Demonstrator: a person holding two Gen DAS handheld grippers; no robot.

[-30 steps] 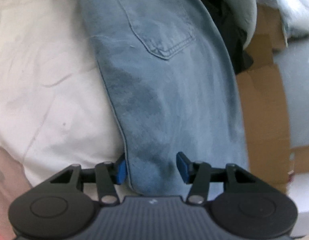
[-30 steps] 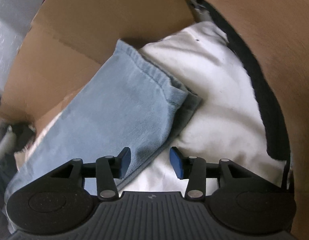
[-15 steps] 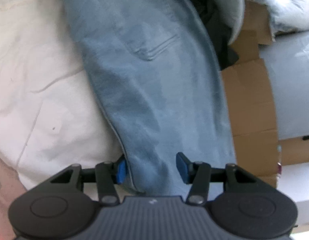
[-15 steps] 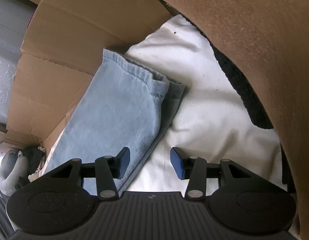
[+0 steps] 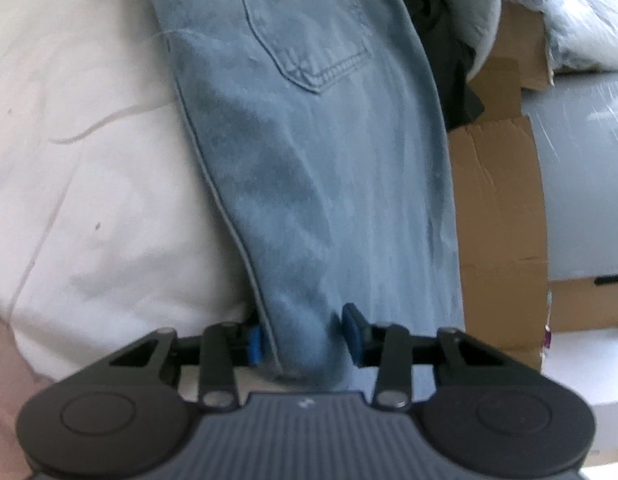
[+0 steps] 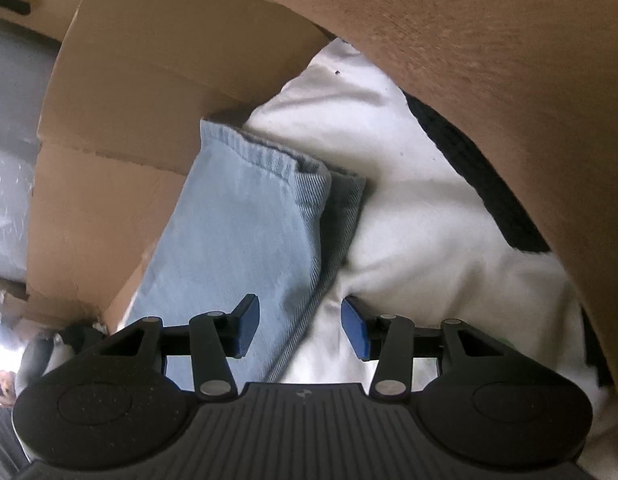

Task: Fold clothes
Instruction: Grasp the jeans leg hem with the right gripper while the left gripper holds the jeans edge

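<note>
Denim fills the gap of the left gripper (image 5: 303, 340): its jaws are closing on the near edge of the jeans (image 5: 309, 160), and the cloth already puckers between the blue pads (image 5: 255, 340), so the grip looks all but made. Ahead of it the jeans run away as one long folded strip, back pocket (image 5: 309, 40) uppermost, lying on a white sheet (image 5: 89, 180) to its left, with cardboard (image 5: 497, 200) to its right and dark clothes beyond that.

The right gripper (image 6: 301, 330) stands open and holds nothing. The long side edge of the leg passes between its pads, which do not press on it. Further out, the hems (image 6: 269, 160) lie stacked near a cardboard flap (image 6: 149, 100). To its right is more sheet, and a bare forearm (image 6: 489, 80) crosses above.

The step in hand seems to be taking hold of both ends for a crosswise fold. Next, the right gripper must clamp the leg edge; then one end should be lifted and carried over to the other.

Both grippers point steeply downward at the bed, low over the cloth.
</note>
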